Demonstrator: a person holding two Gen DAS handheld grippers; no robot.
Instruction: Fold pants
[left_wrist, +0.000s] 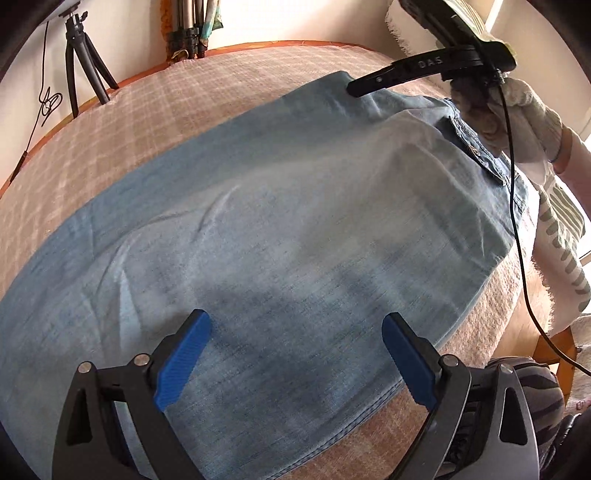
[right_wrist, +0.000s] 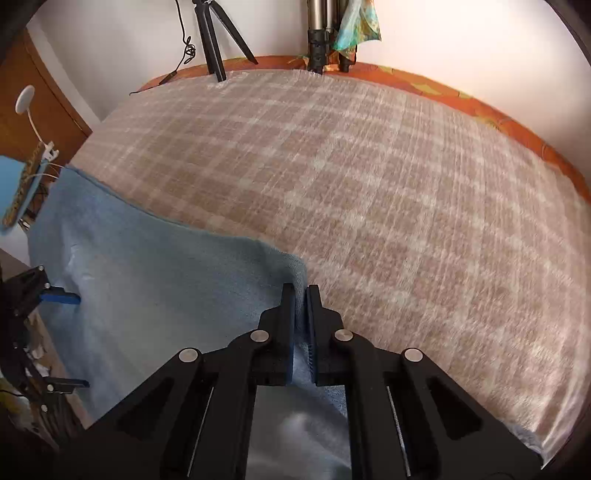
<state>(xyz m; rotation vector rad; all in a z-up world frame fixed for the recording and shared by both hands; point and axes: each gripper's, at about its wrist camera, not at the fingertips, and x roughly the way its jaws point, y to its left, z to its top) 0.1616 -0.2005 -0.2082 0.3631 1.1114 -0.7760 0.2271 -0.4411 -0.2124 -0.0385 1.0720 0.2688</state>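
Right gripper: jaws clamped tight on a fold of the pants at the corner of the fabric; denim shows pinched between the pads. In the left wrist view that same gripper sits at the far edge of the denim, held by a gloved hand, black cable hanging from it.

Left gripper: jaws wide apart, blue pads over the denim, nothing between them. Can't tell if the tips touch the cloth.

Pants: light blue denim, spread mostly flat across the plaid blanket on the bed, a few shallow creases. Waistband and button area are near the gloved hand.

Beyond: orange bed edge, two tripods against the white wall. Right wrist view is motion-blurred.
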